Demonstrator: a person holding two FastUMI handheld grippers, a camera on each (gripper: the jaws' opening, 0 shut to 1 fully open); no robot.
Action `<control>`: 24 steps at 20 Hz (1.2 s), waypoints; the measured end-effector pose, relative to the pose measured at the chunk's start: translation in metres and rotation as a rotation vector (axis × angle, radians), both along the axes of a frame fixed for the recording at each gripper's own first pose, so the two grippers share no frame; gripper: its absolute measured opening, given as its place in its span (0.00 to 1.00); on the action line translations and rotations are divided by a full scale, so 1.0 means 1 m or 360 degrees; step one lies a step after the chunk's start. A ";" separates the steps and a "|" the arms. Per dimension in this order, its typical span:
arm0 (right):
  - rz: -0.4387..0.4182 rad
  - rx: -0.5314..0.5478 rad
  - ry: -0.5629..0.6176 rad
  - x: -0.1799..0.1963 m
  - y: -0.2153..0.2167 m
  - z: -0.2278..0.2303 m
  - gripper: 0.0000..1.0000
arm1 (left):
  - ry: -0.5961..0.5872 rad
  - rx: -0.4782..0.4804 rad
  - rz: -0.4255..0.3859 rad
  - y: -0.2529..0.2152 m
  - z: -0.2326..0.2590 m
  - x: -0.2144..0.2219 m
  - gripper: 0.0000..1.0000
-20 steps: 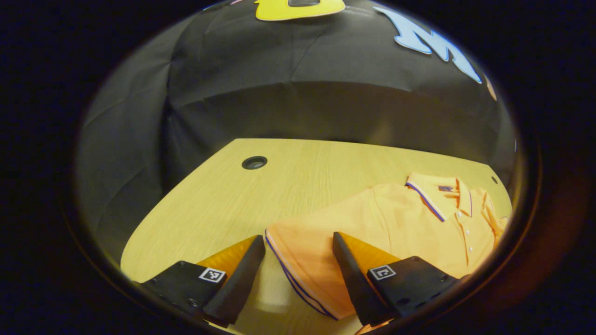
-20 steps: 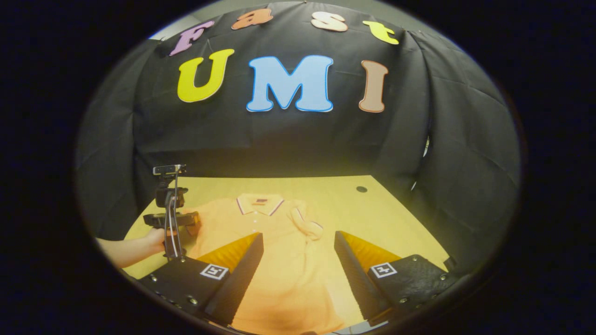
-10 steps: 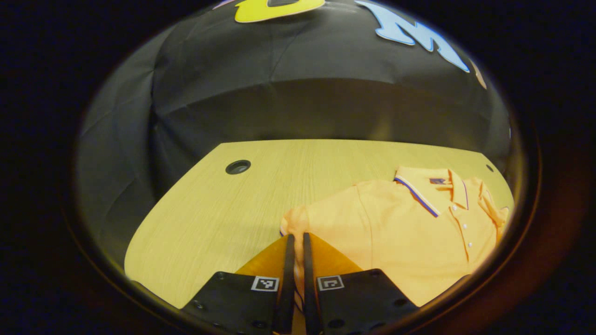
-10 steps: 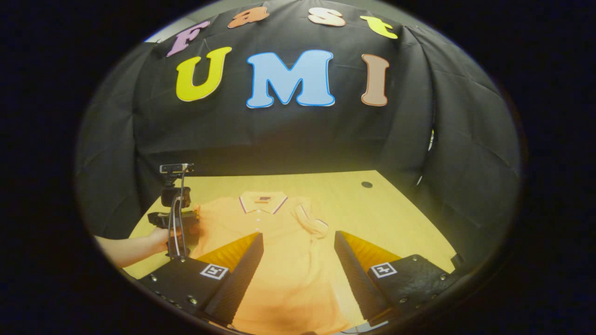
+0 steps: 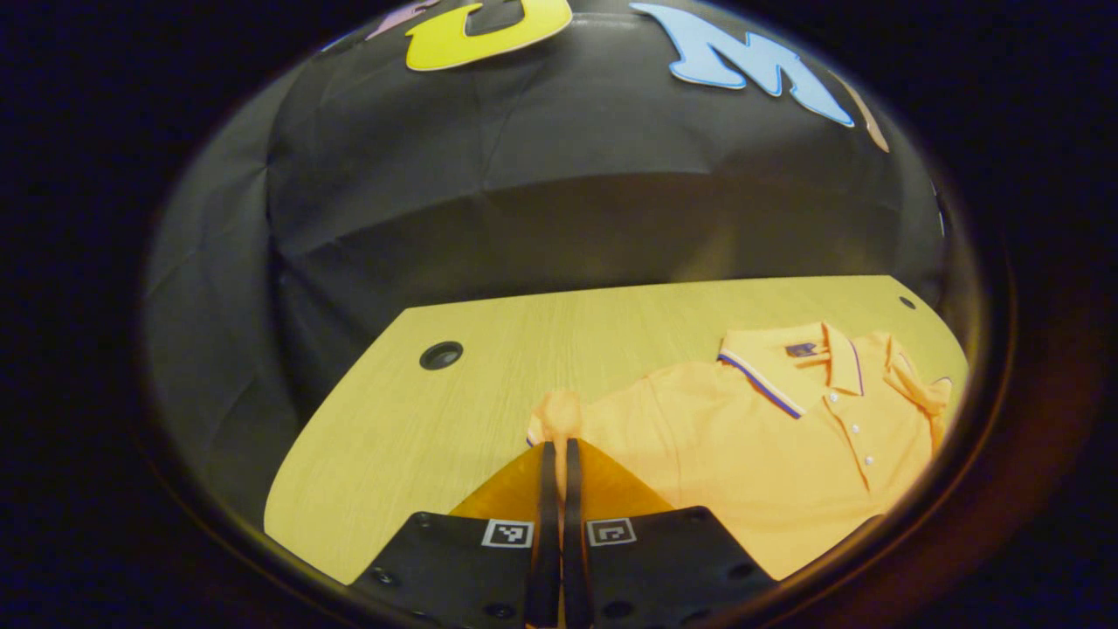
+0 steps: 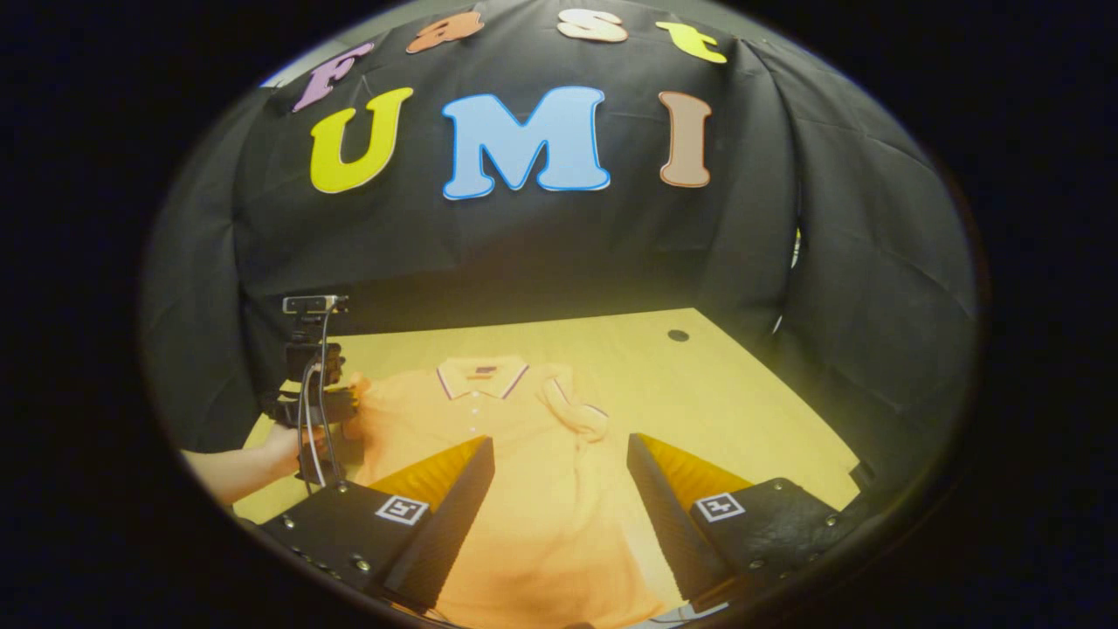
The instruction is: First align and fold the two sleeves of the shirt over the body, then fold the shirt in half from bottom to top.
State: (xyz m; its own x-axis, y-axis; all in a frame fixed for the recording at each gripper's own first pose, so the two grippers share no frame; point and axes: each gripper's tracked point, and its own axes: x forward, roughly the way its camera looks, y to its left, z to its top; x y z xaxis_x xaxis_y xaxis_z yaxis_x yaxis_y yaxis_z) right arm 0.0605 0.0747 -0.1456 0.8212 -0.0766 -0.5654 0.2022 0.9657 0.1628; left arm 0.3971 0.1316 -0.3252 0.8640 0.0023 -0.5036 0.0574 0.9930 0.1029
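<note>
Left gripper view: my left tongs (image 5: 555,454) pinched narrow on sleeve (image 5: 557,412) cuff, bunched at tips. Shirt (image 5: 769,463) body lies to right on desk (image 5: 489,384), collar (image 5: 786,362) far side; fold must travel rightward across chest.

Right gripper view: my right tongs (image 6: 559,454) wide, holding nothing, hanging above lower shirt. Other sleeve (image 6: 572,406) sits folded just beyond. Left tongs nearer the job.
</note>
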 end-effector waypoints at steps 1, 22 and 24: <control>-0.0002 0.0003 -0.0001 0.000 0.002 0.000 0.95 | -0.0012 -0.0006 -0.0023 -0.006 0.005 0.000 0.09; -0.0023 0.0005 0.0018 -0.029 -0.004 -0.012 0.95 | 0.0083 0.0060 -0.0332 -0.116 -0.002 -0.014 0.12; -0.0026 0.0025 0.0020 -0.032 -0.007 -0.013 0.95 | 0.0101 0.0057 -0.0338 -0.120 -0.004 -0.017 0.18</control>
